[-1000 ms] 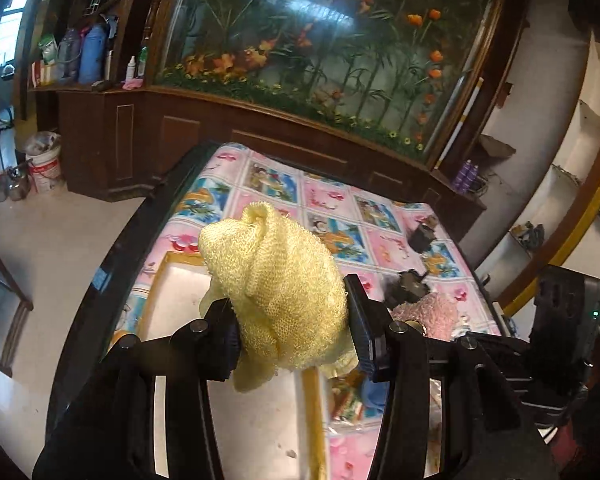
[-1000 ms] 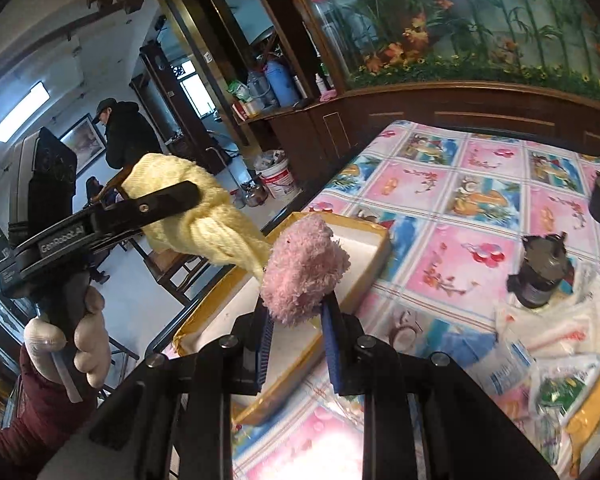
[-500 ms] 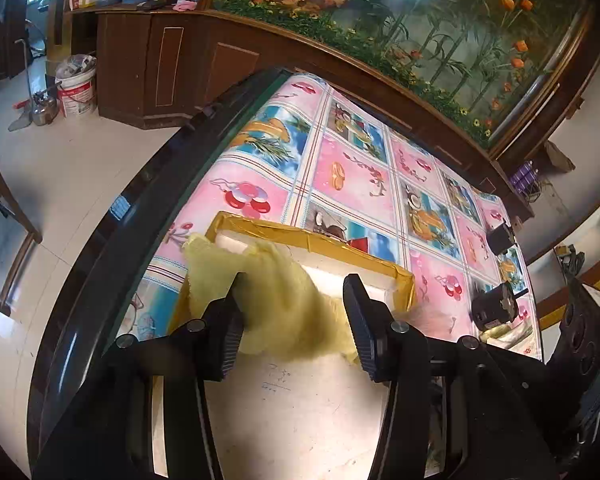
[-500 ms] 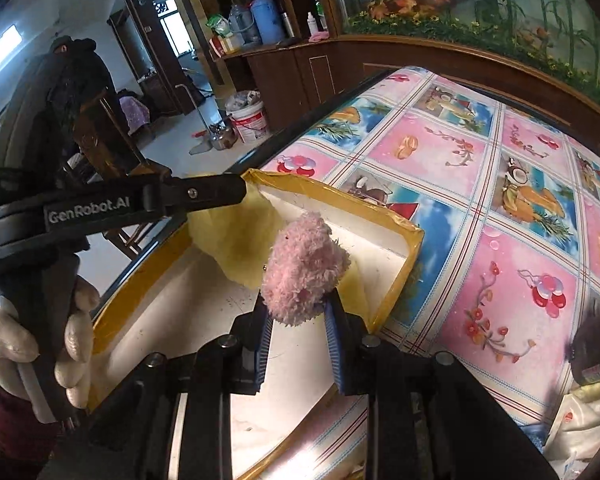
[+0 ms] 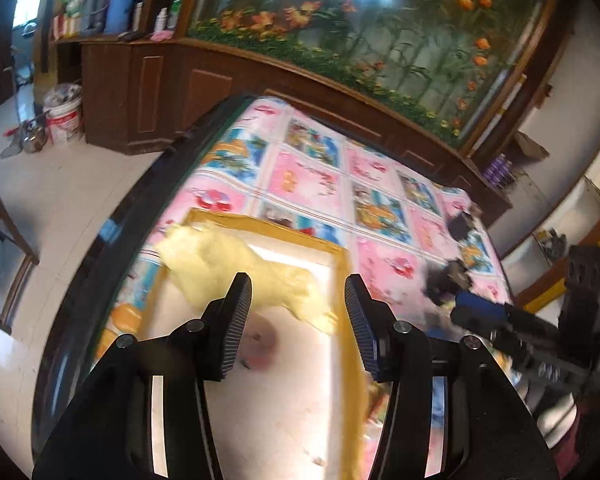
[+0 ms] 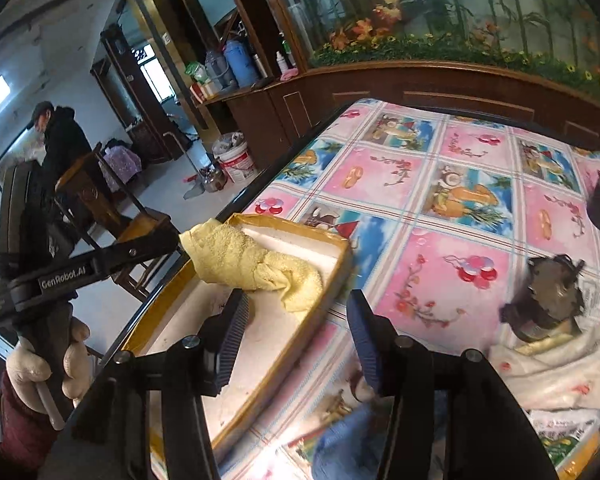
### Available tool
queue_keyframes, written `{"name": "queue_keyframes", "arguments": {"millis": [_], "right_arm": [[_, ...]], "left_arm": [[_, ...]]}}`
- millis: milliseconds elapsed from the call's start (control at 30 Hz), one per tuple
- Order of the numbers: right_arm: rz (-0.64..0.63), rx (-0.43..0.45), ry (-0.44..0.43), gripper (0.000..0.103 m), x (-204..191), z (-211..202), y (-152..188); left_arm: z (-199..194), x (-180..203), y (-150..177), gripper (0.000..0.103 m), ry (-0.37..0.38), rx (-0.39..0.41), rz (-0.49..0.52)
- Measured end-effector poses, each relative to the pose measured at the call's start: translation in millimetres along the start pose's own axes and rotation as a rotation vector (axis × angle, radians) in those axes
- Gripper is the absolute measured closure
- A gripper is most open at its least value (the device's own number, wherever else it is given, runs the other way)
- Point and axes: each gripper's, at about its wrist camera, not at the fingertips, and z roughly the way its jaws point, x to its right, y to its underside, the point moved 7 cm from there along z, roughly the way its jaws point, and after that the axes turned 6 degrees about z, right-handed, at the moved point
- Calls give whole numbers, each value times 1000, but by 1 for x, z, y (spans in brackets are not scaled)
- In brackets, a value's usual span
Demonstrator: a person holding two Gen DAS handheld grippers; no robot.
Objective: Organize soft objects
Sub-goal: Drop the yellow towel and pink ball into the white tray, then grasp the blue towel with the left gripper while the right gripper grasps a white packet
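A patterned pink and blue cloth (image 6: 452,208) is spread over the worktop. A white bucket (image 6: 238,162) is seen on the floor by a dark wooden cabinet (image 5: 148,92), and a wooden chair (image 6: 112,216) beside the worktop

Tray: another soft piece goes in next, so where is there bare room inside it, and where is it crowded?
The white tray floor lies bare on the near side, below the yellow cloth. The cloth fills the far end, draped over the far-left corner. A blurred pinkish patch sits mid-floor. Right of the tray, bags and dark objects crowd the tablecloth.
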Motion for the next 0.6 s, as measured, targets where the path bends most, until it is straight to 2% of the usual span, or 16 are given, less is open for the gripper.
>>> {"name": "queue_keyframes", "arguments": {"millis": [67, 133, 167, 200, 233, 267, 300, 367, 400, 467, 600], "right_arm": [[45, 26, 47, 52, 27, -31, 0], [87, 69, 134, 52, 58, -68, -3], [99, 104, 179, 48, 72, -88, -4], [112, 140, 192, 33, 83, -104, -2], [153, 199, 160, 22, 97, -125, 4], [214, 244, 106, 5, 112, -139, 12], [295, 245, 50, 1, 130, -145, 25], [368, 152, 40, 1, 156, -136, 49], [379, 135, 68, 1, 167, -132, 63], [400, 114, 107, 1, 182, -127, 85], [456, 99, 94, 1, 201, -122, 112]], "left_arm": [[-5, 25, 8, 54, 37, 0, 40], [-5, 54, 18, 50, 75, -11, 87], [-3, 70, 23, 50, 98, -20, 110], [1, 87, 30, 50, 123, -31, 138], [6, 101, 35, 50, 140, -42, 164], [12, 115, 42, 50, 151, -56, 191], [19, 127, 49, 50, 156, -69, 207], [34, 144, 64, 50, 167, -106, 212], [43, 150, 70, 50, 169, -125, 210], [56, 156, 82, 50, 138, -144, 222], [78, 162, 95, 50, 65, -158, 292]]}}
